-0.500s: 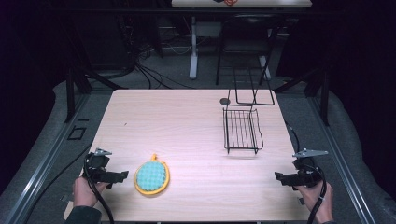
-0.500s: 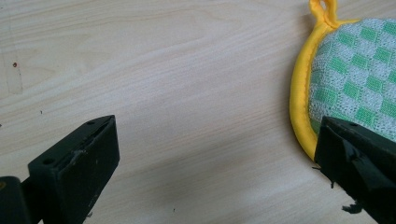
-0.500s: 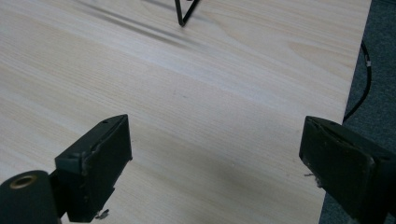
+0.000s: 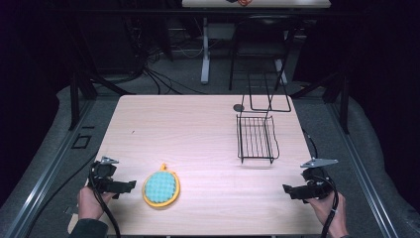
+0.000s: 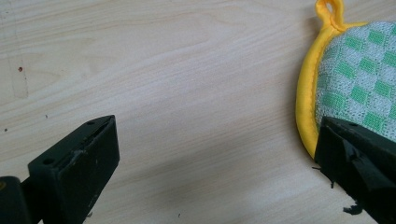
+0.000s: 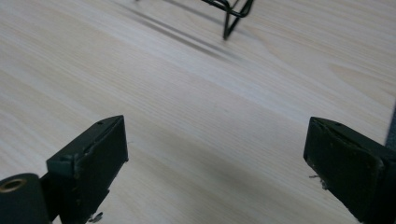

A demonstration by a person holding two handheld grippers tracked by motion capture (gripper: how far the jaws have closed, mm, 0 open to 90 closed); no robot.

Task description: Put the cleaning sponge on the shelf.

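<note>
Pot holder [image 4: 161, 188]: oval, green-and-white checked cloth, yellow piping, small yellow loop at its top end. Lies flat on the table [image 4: 198, 134], lower left of the high view. Left gripper [image 4: 130, 185] just beside it, jaws spread, holding nothing. Right gripper [image 4: 286, 190] at lower right, jaws spread over bare wood.

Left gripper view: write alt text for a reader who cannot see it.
The left tool has its two black jaws wide open over a pale wooden table. A round green-checked potholder with a yellow rim lies by one jaw.
</note>
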